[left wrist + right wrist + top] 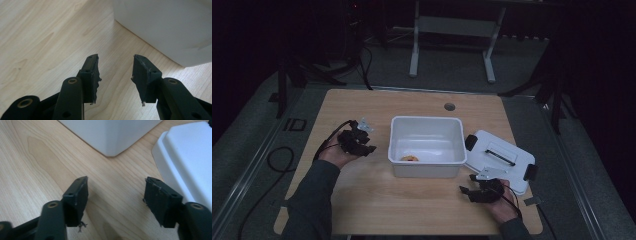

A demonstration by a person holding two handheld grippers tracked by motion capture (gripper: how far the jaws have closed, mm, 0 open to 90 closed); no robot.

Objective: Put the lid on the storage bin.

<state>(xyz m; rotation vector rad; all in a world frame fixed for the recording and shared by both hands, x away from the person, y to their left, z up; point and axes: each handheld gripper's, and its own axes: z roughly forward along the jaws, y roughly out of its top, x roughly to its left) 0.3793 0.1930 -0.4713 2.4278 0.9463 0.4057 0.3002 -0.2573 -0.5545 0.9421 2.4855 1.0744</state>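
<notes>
Left gripper (371,148) hovers beside one white bin (427,127), jaws parted and empty. Right gripper (465,191) rests low near one white lid (507,142), jaws apart, empty. One orange item (409,158) lies inside the bin.

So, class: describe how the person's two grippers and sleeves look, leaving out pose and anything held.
Both the left gripper and the right gripper are black with two flat-padded jaws, brass-coloured rivets at the joints and a grey three-cornered plate on top. The pads' edges look frayed. A black cable trails from the left one. The sleeves are dark grey-green.
</notes>
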